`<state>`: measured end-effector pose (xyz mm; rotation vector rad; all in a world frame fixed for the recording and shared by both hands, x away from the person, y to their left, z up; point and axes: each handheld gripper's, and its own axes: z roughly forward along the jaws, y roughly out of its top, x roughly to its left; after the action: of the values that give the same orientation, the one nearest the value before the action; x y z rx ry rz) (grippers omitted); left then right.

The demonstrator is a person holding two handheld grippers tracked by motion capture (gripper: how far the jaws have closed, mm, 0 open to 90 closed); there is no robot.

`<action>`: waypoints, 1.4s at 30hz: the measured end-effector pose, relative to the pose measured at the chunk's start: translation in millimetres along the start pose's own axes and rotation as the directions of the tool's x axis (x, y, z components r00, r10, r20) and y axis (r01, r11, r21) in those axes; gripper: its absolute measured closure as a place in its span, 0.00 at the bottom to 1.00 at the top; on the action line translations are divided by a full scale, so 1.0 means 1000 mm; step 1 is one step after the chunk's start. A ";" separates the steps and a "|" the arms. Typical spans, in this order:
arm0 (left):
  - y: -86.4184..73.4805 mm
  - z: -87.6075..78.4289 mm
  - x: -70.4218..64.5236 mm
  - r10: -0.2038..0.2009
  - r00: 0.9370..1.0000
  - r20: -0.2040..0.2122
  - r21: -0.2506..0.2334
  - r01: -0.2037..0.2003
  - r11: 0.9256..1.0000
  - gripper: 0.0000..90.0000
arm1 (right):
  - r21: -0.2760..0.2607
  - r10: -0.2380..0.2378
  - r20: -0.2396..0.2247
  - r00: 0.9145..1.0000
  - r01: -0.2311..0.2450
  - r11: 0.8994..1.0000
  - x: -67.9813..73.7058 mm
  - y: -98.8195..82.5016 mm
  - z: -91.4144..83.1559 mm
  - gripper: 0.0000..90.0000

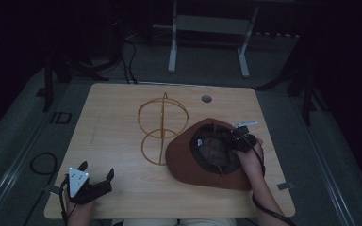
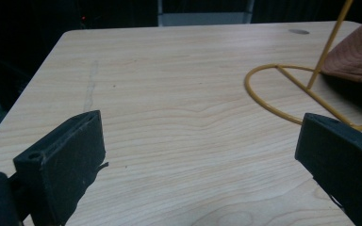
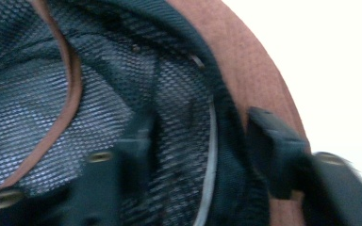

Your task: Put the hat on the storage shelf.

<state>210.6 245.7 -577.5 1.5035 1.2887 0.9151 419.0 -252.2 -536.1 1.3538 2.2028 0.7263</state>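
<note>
Here right gripper [image 1: 242, 138] fingers straddle hat [image 1: 184, 162] rim; left gripper [image 1: 95, 172] fingers spread

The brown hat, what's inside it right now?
The brown hat lies upside down, showing dark mesh lining and a brown strap. The right gripper has one jaw inside the crown. The table beneath is covered.

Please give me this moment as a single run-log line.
right gripper: jaws astride inner edge of upturned brown hat | left gripper: open, free | wire stand: upright beside hat | table
</note>
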 end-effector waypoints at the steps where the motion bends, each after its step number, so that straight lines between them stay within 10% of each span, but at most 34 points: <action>1: 0.000 0.000 0.001 -0.007 1.000 0.005 0.002 0.007 1.000 0.03 | 0.004 -0.002 0.012 1.000 0.002 1.000 0.001 0.000 0.000 0.63; 6: 0.000 0.001 0.000 -0.017 1.000 0.010 0.015 0.017 1.000 0.03 | -0.016 0.025 0.076 0.997 -0.024 1.000 0.000 -0.001 -0.003 0.90; 17: 0.000 0.004 -0.006 0.000 0.999 0.054 0.099 -0.005 0.995 0.03 | -0.110 0.090 0.084 0.992 -0.081 0.991 0.000 -0.001 -0.024 0.93; 29: 0.009 -0.001 -0.024 0.046 0.991 0.122 0.140 -0.063 0.988 0.03 | -0.293 0.183 0.009 0.983 -0.172 0.940 -0.015 -0.004 -0.078 0.94; 35: 0.020 -0.007 -0.044 0.068 0.978 0.195 0.134 -0.096 0.986 0.03 | -0.356 0.184 -0.014 0.983 -0.177 0.917 -0.020 -0.002 -0.108 0.93; 42: 0.040 -0.010 -0.076 0.118 0.948 0.295 0.108 -0.156 0.982 0.05 | -0.415 0.189 -0.006 0.982 -0.174 0.893 -0.023 -0.007 -0.133 0.93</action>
<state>199.7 171.2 -534.2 1.7745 1.0573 0.6768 341.4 -301.7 -436.9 1.3425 1.7719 1.1552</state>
